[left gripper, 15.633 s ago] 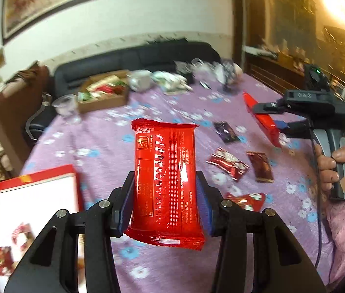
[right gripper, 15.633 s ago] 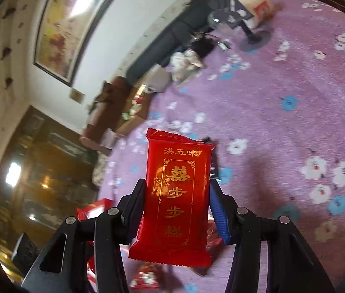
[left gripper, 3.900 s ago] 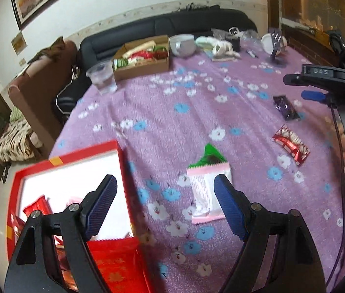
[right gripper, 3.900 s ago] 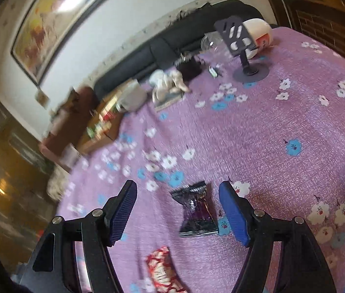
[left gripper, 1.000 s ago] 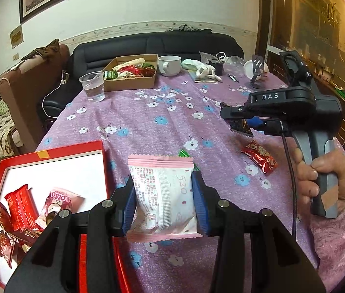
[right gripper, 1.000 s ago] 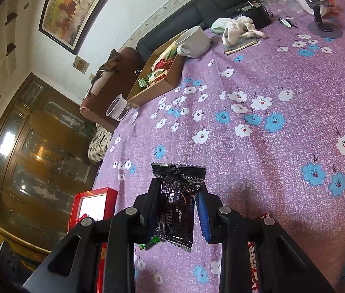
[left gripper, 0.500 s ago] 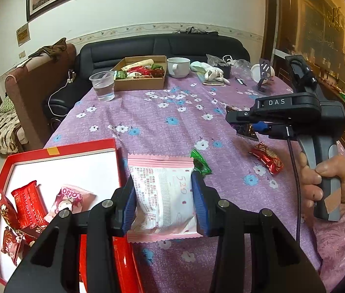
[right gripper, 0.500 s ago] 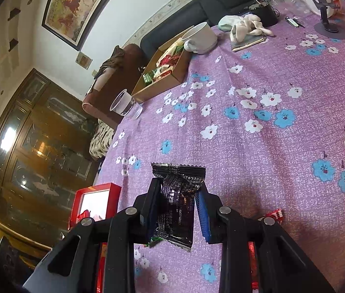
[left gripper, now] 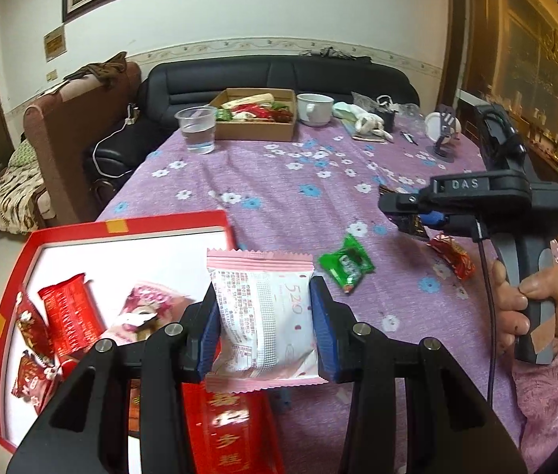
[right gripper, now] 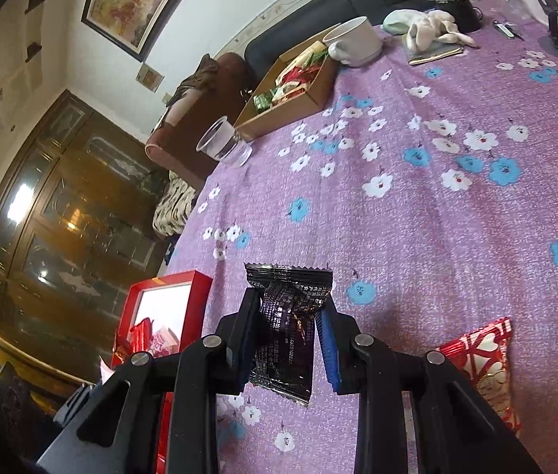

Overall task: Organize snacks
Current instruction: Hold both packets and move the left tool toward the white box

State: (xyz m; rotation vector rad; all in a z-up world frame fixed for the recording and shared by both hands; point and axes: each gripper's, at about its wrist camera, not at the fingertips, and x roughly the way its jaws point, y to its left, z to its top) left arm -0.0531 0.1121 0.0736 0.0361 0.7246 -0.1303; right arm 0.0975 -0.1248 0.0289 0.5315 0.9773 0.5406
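Note:
My left gripper (left gripper: 265,330) is shut on a pink-and-white snack packet (left gripper: 264,316), held above the right edge of the red box (left gripper: 129,226). The box has a white floor and holds several red and pink snacks (left gripper: 63,318). My right gripper (right gripper: 286,339) is shut on a black snack packet (right gripper: 285,328), held above the purple cloth; it also shows at the right of the left wrist view (left gripper: 407,213). A green snack (left gripper: 347,262) and a red-and-white snack (left gripper: 453,254) lie on the cloth. The red box also shows in the right wrist view (right gripper: 168,280).
At the far end of the table stand a plastic cup (left gripper: 196,128), a cardboard box of snacks (left gripper: 255,118), a white mug (left gripper: 313,108) and a phone stand (left gripper: 443,134). A red lid with gold writing (left gripper: 231,430) lies under my left gripper. A black sofa (left gripper: 279,75) is behind.
My left gripper has moved left with the pink packet toward the red box. My right gripper still holds the black packet and has shifted slightly left.

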